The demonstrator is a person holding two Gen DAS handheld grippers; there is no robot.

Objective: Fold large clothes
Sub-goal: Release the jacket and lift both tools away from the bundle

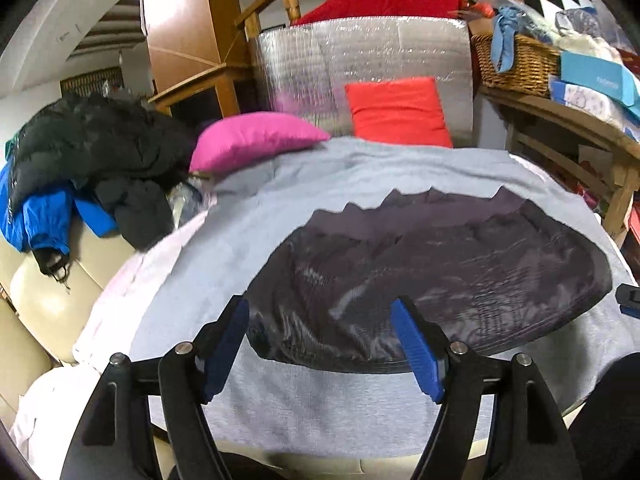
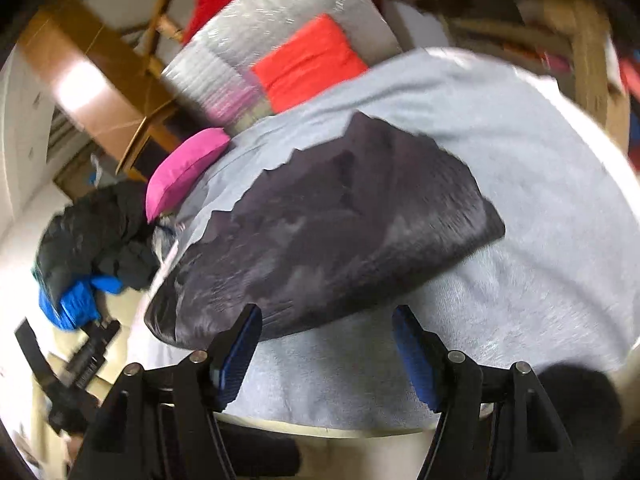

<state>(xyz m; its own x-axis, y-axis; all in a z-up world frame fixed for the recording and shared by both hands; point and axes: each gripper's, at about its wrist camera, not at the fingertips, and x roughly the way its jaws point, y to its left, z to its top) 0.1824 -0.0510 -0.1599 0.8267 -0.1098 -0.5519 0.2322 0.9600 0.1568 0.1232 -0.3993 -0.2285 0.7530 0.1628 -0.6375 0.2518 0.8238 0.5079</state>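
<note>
A dark, shiny padded garment (image 1: 440, 272) lies folded into a broad flat bundle on a light grey cloth (image 1: 320, 412) spread over the couch. My left gripper (image 1: 320, 308) hovers over the bundle's near edge, its blue pads apart and nothing between them. In the right wrist view the same dark garment (image 2: 340, 220) lies slantwise on the grey cloth (image 2: 520, 160). My right gripper (image 2: 326, 314) hangs above the garment's near edge, open and empty. A tip of the right gripper (image 1: 630, 300) shows at the right edge of the left wrist view.
A pink pillow (image 1: 252, 136) and a red cushion (image 1: 400, 112) lean against a silver foil mat (image 1: 340, 60) at the back. Black and blue jackets (image 1: 80, 168) are piled at the left. A wicker basket (image 1: 516, 64) stands on a wooden shelf (image 1: 580, 132) at the right.
</note>
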